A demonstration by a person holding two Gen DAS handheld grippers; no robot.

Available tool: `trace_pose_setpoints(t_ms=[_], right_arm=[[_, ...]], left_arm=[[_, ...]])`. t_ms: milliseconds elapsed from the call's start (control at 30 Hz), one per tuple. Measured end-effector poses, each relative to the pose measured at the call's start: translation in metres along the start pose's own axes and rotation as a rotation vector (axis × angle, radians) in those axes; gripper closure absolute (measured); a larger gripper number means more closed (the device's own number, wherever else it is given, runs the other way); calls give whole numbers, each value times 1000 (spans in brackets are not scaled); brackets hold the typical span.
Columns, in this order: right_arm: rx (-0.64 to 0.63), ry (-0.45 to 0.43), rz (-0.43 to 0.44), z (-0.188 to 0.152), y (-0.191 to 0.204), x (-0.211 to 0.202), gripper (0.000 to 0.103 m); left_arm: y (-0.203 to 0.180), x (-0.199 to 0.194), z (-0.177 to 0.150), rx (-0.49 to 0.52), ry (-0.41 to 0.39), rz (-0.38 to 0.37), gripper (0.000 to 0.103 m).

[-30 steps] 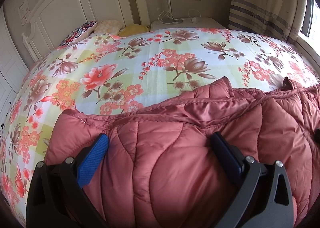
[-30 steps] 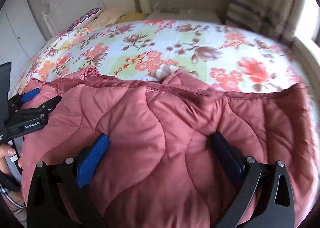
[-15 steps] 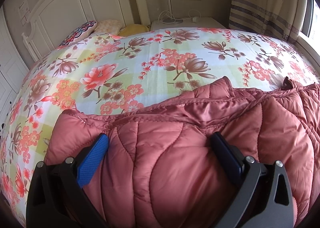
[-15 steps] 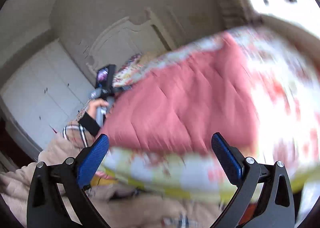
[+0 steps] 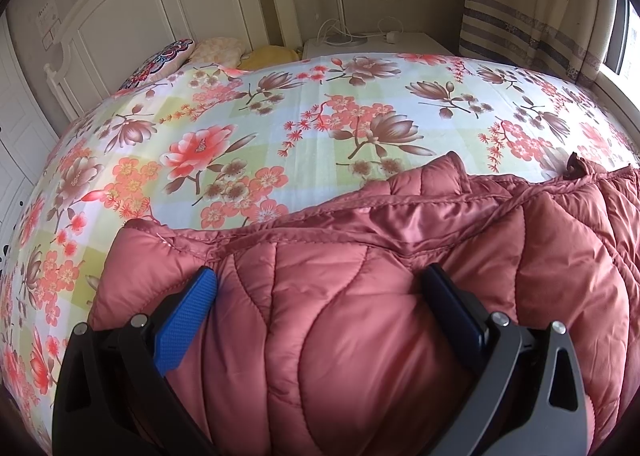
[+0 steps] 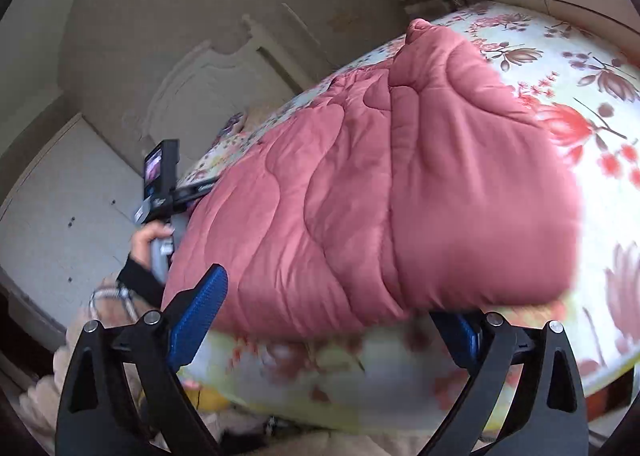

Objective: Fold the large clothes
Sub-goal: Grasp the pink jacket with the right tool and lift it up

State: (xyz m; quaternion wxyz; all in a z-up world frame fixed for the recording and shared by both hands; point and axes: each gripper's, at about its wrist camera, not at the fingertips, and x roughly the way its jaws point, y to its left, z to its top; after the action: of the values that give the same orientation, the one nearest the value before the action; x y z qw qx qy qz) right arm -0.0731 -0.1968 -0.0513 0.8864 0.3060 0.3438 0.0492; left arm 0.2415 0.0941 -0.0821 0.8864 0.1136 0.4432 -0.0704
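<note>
A dusty-rose quilted puffer jacket lies on the floral bedspread, near the bed's front edge. It looks folded over itself into a thick, puffy bundle with wavy stitch lines; the blurred right wrist view suggests its edge overhangs slightly.

bare floral bedspread beyond quilted jacket, pillows and headboard far back

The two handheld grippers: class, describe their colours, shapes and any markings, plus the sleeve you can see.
Each gripper, left and right, has black angular arms with silver screws and textured blue fingertip pads. The left hand wears a black sleeve under plaid; its gripper body bears small white lettering.
</note>
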Motion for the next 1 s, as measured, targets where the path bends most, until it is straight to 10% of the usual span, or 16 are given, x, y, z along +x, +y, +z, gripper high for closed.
trace_pose_setpoints(t_ms=[233, 400, 600, 767, 1000], right_arm=[[318, 34, -31, 30, -5, 37, 7], [250, 56, 24, 16, 2, 23, 8], [289, -165, -61, 43, -5, 35, 8], [326, -225, 80, 39, -18, 32, 69], [57, -345, 33, 10, 14, -31, 72]], left_arm=[[7, 2, 1, -41, 14, -31, 2], [8, 4, 2, -53, 18, -50, 2], [13, 4, 2, -90, 15, -27, 2], [14, 2, 1, -102, 8, -15, 2], [-19, -81, 8, -15, -173, -54, 3]])
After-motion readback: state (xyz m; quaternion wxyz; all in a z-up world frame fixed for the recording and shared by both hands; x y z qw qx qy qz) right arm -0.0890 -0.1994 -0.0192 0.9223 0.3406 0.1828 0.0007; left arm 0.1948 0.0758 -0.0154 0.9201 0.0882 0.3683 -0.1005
